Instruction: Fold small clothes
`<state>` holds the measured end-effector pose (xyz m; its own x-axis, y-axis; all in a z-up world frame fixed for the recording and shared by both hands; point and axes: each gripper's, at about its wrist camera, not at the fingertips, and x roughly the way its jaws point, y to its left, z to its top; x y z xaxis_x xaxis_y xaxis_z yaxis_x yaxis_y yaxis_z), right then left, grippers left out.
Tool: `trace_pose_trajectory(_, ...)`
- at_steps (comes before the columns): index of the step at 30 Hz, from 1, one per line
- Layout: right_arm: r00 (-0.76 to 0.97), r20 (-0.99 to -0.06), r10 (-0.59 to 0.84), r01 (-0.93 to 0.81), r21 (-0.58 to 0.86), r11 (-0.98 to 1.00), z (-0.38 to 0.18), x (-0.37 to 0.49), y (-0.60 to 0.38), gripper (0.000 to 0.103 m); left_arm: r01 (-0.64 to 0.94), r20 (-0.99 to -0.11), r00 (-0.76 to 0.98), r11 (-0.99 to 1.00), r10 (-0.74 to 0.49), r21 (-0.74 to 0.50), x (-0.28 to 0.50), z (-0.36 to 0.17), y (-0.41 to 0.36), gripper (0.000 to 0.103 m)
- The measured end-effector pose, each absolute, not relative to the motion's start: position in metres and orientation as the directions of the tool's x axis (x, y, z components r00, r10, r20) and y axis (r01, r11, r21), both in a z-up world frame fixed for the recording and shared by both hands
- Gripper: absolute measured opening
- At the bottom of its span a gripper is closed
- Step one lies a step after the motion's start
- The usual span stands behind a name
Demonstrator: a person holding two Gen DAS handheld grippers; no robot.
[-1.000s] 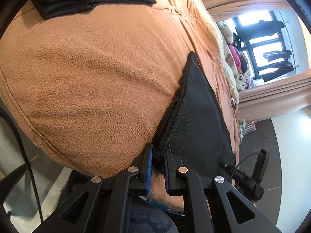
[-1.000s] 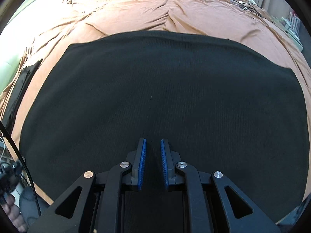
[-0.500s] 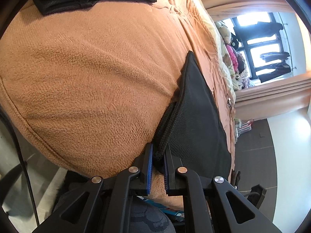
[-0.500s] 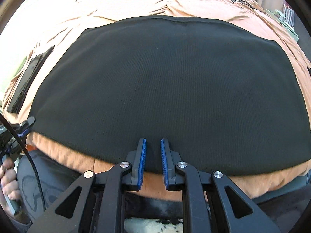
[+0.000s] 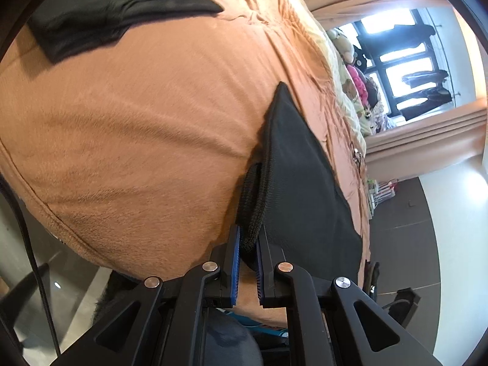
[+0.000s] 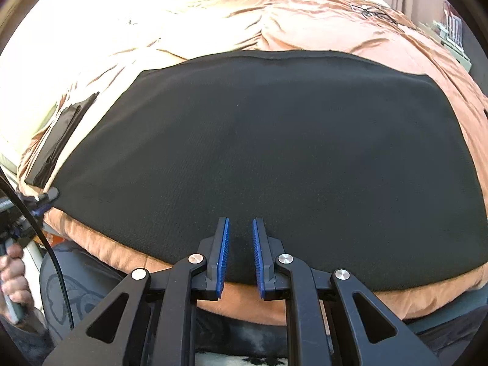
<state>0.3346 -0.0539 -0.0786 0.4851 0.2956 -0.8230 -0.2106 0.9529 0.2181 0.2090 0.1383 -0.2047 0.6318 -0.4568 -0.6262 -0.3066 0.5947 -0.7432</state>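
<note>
A folded dark garment [image 6: 62, 140] lies at the far left of the bed [image 6: 320, 21], well apart from the work; in the left wrist view it shows as a flat black stack [image 5: 100, 15] with its far end cut off by the lens rim. Low at the left edge of the right wrist view a person's hand [image 6: 13, 277] grips a handle, mostly out of frame. Just above it the left gripper [image 5: 247, 248] has its blue fingers [image 5: 235, 259] clamped on the thick ribbed corner of the black cloth [image 6: 274, 158], at the near left edge of the bed (the pinched bit bunches between the pads). The cloth is spread flat over the orange blanket [image 5: 137, 140], its near hem running along the bed's near edge. The right gripper [image 6: 240, 228] sits over that near hem around the middle; its fingers [image 6: 224, 244] stand narrowly apart, and whether any fabric is pinched between them is hard to make out. Stuffed toys [image 5: 357, 70] and a window [image 5: 405, 61] are blurred at far right.
</note>
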Motion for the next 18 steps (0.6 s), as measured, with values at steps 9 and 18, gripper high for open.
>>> trace_pose_trajectory(9, 0.522, -0.77, 0.367, -0.205, 0.305, 0.93, -0.068, 0.332, -0.072, 0.011, -0.212, -0.569, 0.655, 0.602, -0.498, -0.77, 0.221, -0.155, 0.12, 0.008)
trace_pose_trajectory(18, 0.501, -0.744, 0.441, -0.201, 0.396, 0.896, -0.082, 0.329, -0.086, 0.011, -0.108, -0.534, 0.663, 0.639, -0.525, -0.762, 0.24, -0.109, 0.093, 0.008)
